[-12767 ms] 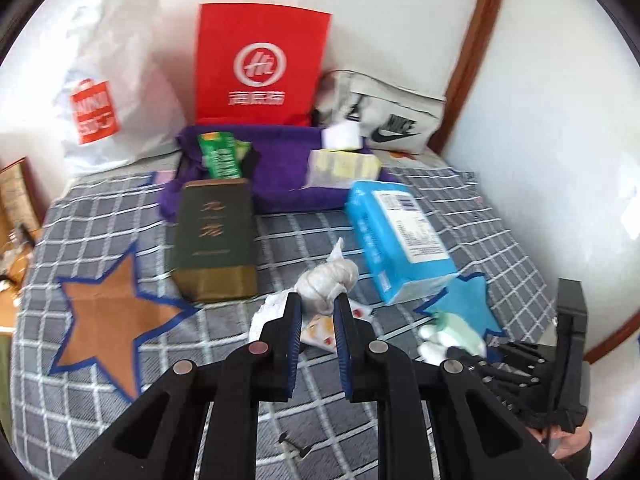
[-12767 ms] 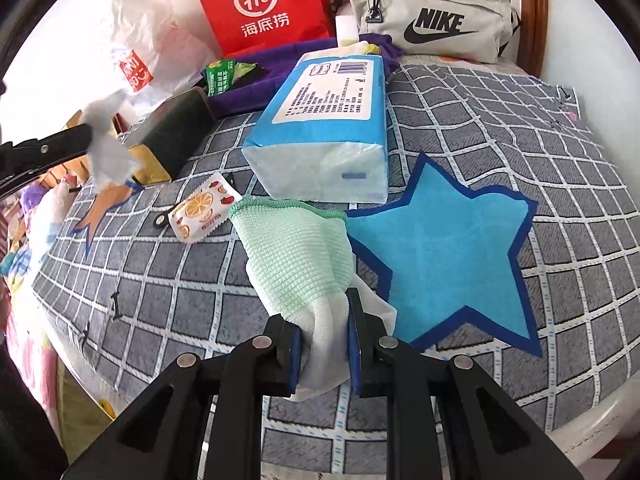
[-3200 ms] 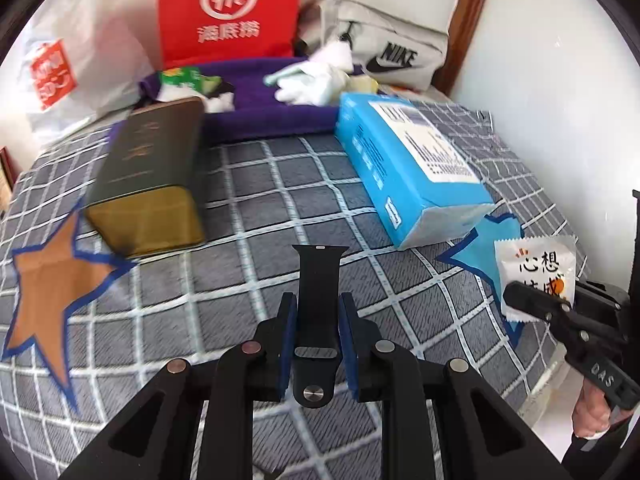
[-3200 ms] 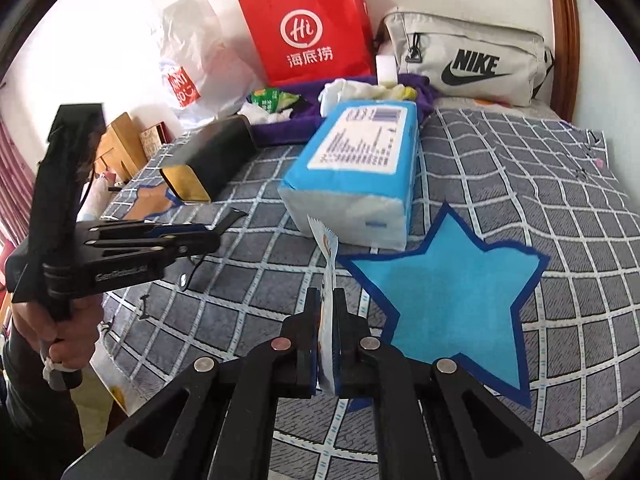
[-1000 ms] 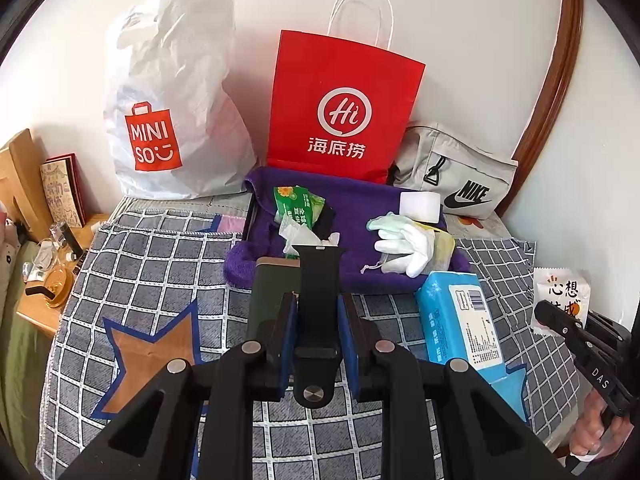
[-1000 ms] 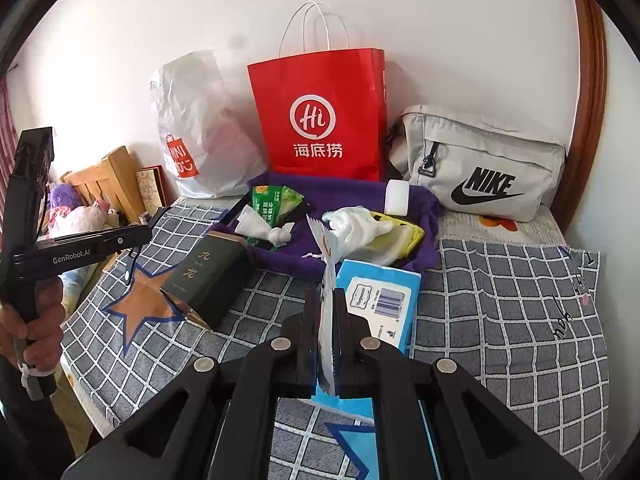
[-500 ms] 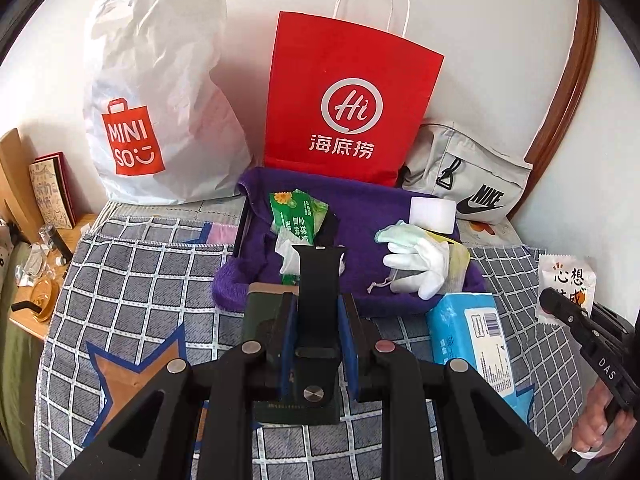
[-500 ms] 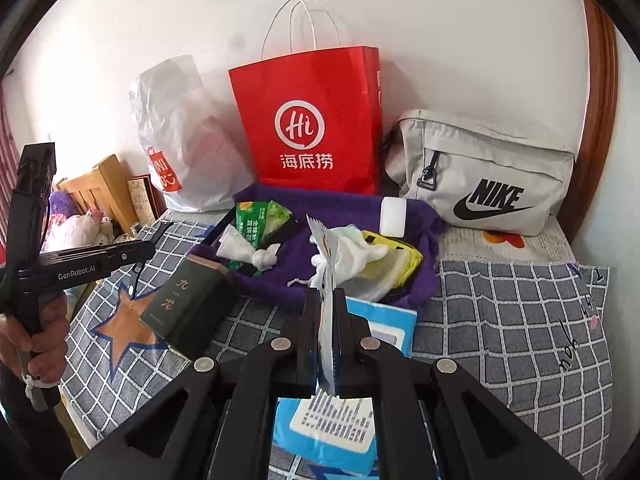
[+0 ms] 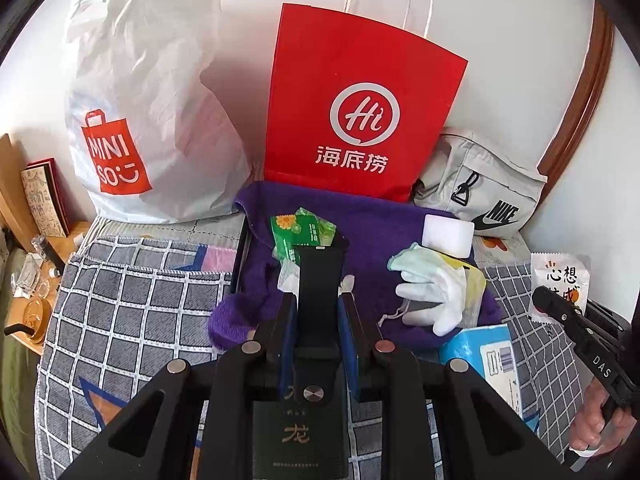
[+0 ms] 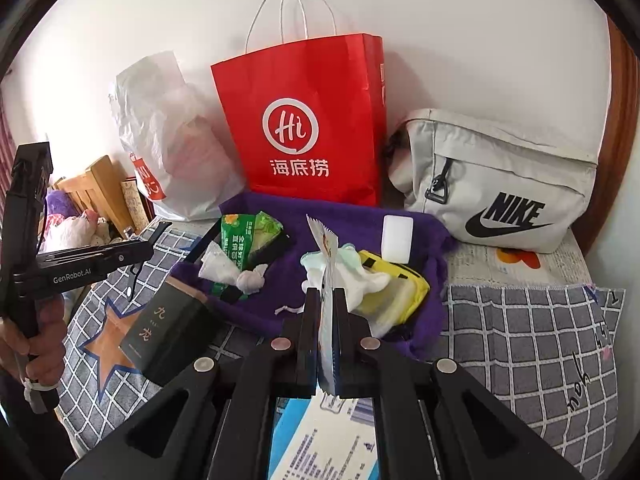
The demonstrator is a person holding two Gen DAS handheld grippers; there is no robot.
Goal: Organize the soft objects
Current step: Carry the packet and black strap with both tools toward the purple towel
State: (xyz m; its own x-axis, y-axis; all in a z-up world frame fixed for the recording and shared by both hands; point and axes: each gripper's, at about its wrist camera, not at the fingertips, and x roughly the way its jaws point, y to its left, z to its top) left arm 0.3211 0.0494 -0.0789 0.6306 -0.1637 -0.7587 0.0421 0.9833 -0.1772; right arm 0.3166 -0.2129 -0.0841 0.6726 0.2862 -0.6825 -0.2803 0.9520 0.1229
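A purple cloth [image 9: 368,220] [image 10: 276,304] lies at the back of the bed. On it are a green packet [image 9: 304,232] [image 10: 244,240], a knotted white cloth [image 10: 240,272], a white-and-green glove [image 9: 432,292] [image 10: 356,276], a yellow pouch [image 10: 404,292] and a white block [image 9: 448,236] [image 10: 397,238]. My left gripper [image 9: 318,304] is shut on a black strap [image 9: 320,280] and holds it above the cloth's near edge. My right gripper [image 10: 327,296] is shut on a small white sachet [image 10: 326,264] [image 9: 560,280], also held above the cloth.
A red paper bag [image 9: 360,104] [image 10: 308,128], a white Miniso bag [image 9: 148,112] and a grey Nike bag [image 10: 500,184] stand behind the cloth. A dark green box [image 10: 168,332] and a blue tissue pack [image 9: 488,356] lie on the checked bedspread [image 9: 132,304]. A wooden side table [image 9: 24,312] stands left.
Both grippers have moved forward toward the purple cloth, still holding the strap and the sachet. The bags and cloth appear larger and closer.
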